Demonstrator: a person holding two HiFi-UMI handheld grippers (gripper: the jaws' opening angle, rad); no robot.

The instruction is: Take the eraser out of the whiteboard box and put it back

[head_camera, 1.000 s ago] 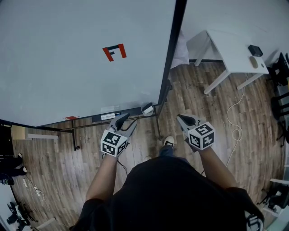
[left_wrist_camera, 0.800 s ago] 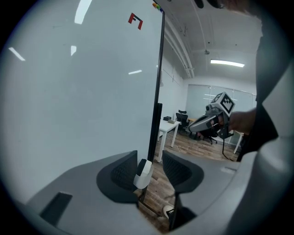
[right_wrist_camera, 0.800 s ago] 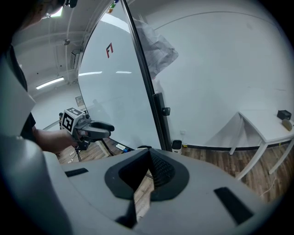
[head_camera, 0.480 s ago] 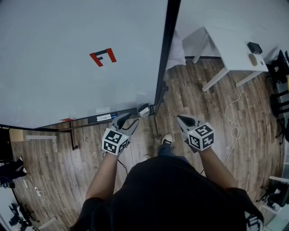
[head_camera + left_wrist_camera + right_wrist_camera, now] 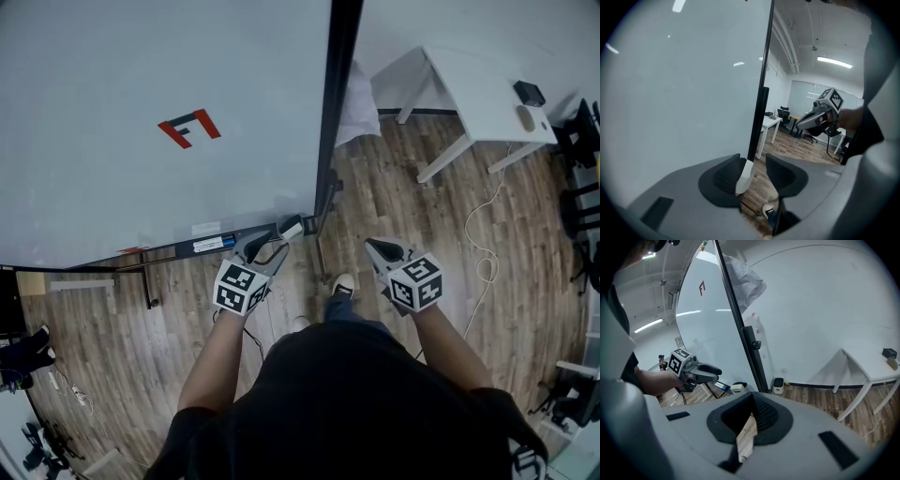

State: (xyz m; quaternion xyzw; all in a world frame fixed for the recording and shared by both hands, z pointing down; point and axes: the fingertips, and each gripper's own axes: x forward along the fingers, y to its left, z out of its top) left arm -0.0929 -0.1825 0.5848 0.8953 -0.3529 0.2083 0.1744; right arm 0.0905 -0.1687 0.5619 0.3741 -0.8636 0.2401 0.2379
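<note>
The white eraser point(image 5: 292, 228) lies at the right end of the whiteboard's ledge box point(image 5: 211, 245), close to the black frame post. My left gripper point(image 5: 268, 247) is open, its fingertips just short of the eraser. In the left gripper view the eraser point(image 5: 744, 175) shows against the left pad, inside the gap of the left gripper point(image 5: 754, 172); I cannot tell if they touch. My right gripper point(image 5: 383, 250) hangs shut and empty over the floor to the right. The right gripper view shows the right gripper point(image 5: 751, 414), the eraser point(image 5: 737, 388) and the left gripper point(image 5: 704, 372) beside it.
The whiteboard point(image 5: 141, 112) carries a red mark point(image 5: 187, 127), and its black frame post point(image 5: 330, 122) runs down the right edge. Markers lie along the ledge box. A white table point(image 5: 478, 94) stands at the back right, with a cable point(image 5: 487, 267) on the wooden floor.
My left gripper has moved forward and right, up to the eraser at the ledge's end. The view has shifted a little to the right. The right gripper has stayed put.
</note>
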